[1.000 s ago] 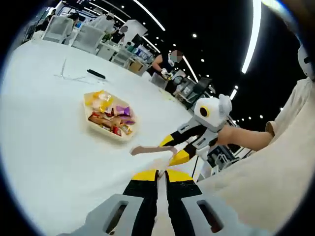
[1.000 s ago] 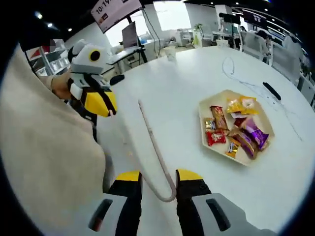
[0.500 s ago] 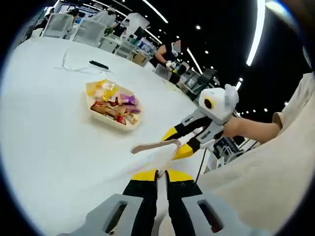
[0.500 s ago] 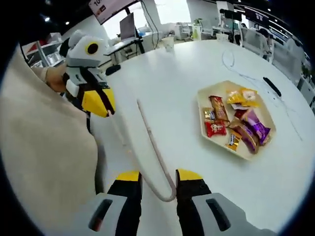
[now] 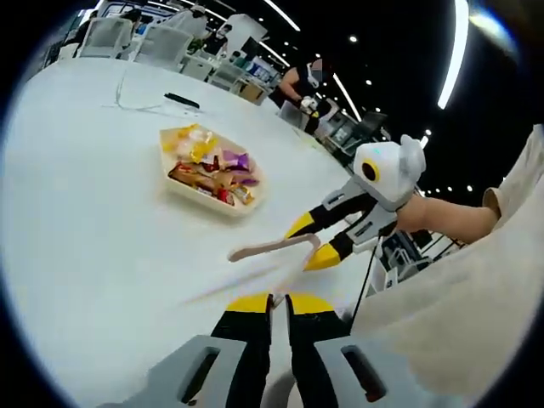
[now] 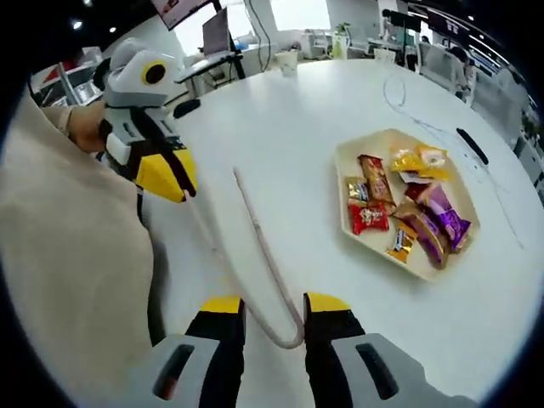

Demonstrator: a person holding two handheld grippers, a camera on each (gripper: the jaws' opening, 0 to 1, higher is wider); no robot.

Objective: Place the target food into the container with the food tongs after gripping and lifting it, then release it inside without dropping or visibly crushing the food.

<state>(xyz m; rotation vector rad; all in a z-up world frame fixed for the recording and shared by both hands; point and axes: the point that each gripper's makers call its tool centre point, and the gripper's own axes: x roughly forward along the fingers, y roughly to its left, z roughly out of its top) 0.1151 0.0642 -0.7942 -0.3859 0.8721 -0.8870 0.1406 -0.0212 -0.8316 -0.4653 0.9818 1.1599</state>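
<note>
A cream tray [image 5: 197,194] [image 6: 343,197] of wrapped snacks [image 5: 212,168] [image 6: 408,212] lies on the round white table [image 5: 93,221] [image 6: 289,127]. My right gripper [image 6: 274,319] is shut on the hinge end of pale pink food tongs [image 6: 259,246], whose two arms reach out over bare table, short of the tray and to its left. From the left gripper view, the right gripper [image 5: 314,242] holds those tongs [image 5: 270,248] above the table, below the tray. My left gripper [image 5: 279,304] [image 6: 166,174] has its jaws shut with nothing seen between them.
A thin cable [image 5: 136,106] [image 6: 408,119] and a black stick-like object [image 5: 183,100] [image 6: 469,146] lie beyond the tray. A cup [image 6: 291,61] stands at the far table edge. The person's beige sleeve [image 5: 459,314] [image 6: 68,280] is close by. Desks and chairs stand beyond the table.
Both views have shifted a little with the hands. The tongs stay in the right gripper, hovering over the table; the tray and snacks are as before.
</note>
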